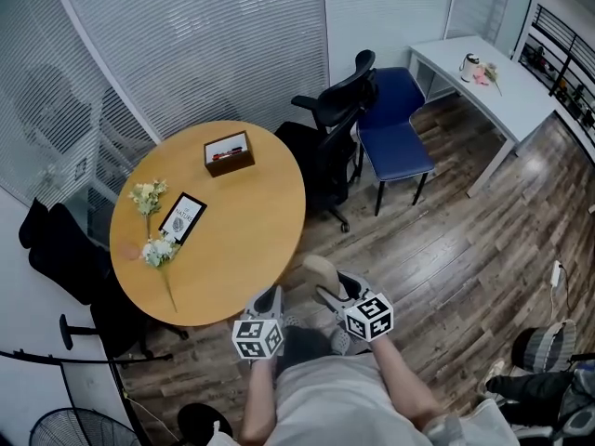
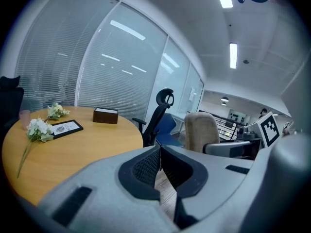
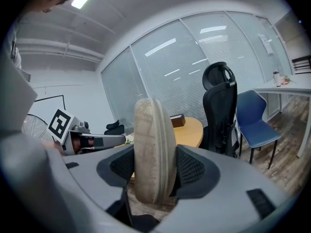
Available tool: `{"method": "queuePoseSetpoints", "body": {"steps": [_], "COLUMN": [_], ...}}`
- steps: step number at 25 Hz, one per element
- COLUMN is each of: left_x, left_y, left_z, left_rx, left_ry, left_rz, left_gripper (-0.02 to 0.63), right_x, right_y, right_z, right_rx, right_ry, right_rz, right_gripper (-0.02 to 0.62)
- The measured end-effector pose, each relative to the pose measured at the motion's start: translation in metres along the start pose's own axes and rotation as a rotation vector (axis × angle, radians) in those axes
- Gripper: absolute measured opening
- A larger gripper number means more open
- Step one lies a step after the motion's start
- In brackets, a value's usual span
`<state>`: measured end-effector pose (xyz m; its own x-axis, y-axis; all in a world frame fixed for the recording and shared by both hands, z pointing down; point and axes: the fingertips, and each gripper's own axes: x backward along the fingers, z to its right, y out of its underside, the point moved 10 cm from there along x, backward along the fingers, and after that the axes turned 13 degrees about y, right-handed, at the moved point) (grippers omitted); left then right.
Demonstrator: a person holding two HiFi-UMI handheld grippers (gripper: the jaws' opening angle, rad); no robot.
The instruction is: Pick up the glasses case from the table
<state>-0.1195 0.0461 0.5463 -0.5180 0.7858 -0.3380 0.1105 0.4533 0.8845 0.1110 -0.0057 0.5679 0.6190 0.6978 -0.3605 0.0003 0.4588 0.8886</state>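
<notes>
A beige oval glasses case [image 3: 152, 149] stands on edge between the pads of my right gripper [image 3: 153, 166], which is shut on it. In the head view the glasses case [image 1: 316, 273] hangs just off the near right edge of the round wooden table [image 1: 251, 230], held by the right gripper [image 1: 327, 291]. My left gripper [image 1: 265, 303] sits beside it at the table's near edge. Its jaws are shut with nothing between them in the left gripper view, where the left gripper [image 2: 160, 163] faces the table [image 2: 87, 144] and the case [image 2: 200, 132] shows to the right.
On the table lie a brown box [image 1: 229, 152], a black framed card [image 1: 182, 217] and white flowers [image 1: 156, 245]. A black office chair [image 1: 330, 128] and a blue chair [image 1: 395, 128] stand right of the table. A white desk [image 1: 493, 91] is at the far right.
</notes>
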Motion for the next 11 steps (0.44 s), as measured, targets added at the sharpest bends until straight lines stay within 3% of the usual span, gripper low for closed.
{"method": "queuePoseSetpoints", "body": {"steps": [11], "left_x": [-0.012], "left_y": [-0.003], "left_z": [0.006], "left_rx": [-0.056], "left_ry": [0.012], "left_rz": [-0.047], "left_gripper": [0.01], "right_x": [0.0], "right_y": [0.001], "right_z": [0.008], "right_rx": [-0.023], "right_ry": [0.023], "right_rz": [0.0], "right_gripper": [0.244]}}
